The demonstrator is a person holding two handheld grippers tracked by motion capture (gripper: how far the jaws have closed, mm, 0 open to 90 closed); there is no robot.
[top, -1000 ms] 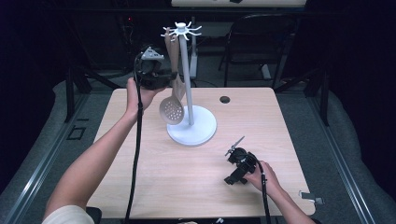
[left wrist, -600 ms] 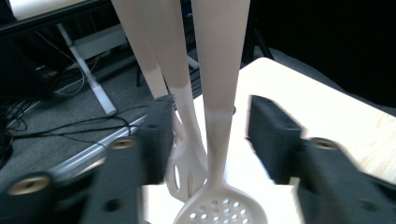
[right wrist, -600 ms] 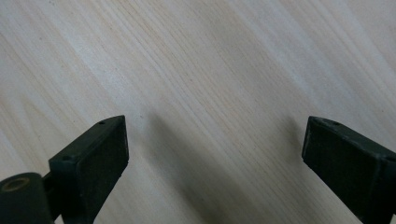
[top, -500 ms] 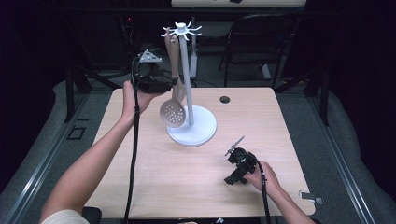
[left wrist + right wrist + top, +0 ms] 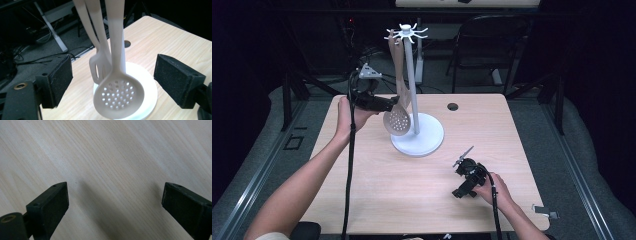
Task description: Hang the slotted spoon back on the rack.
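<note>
A white utensil stand (image 5: 417, 141) with a round base and a hook crown stands at the table's middle back. A beige slotted spoon (image 5: 397, 121) hangs from it, and a slotted spatula (image 5: 98, 67) hangs just behind. My left gripper (image 5: 391, 104) is held level with the spoon's neck, from the left. Its jaws stand open on either side of the spoon (image 5: 119, 96) without touching it. My right gripper (image 5: 464, 183) rests low over the table at the front right, open, with bare wood (image 5: 115, 170) between its pads.
A dark round hole (image 5: 453, 106) sits in the tabletop behind the stand. A black chair (image 5: 492, 45) and a desk frame stand beyond the far edge. The wooden table (image 5: 377, 200) has free room in front of the stand.
My left gripper has dropped from high on the spoon's handle to the level just above its bowl. The right gripper has stayed put.
</note>
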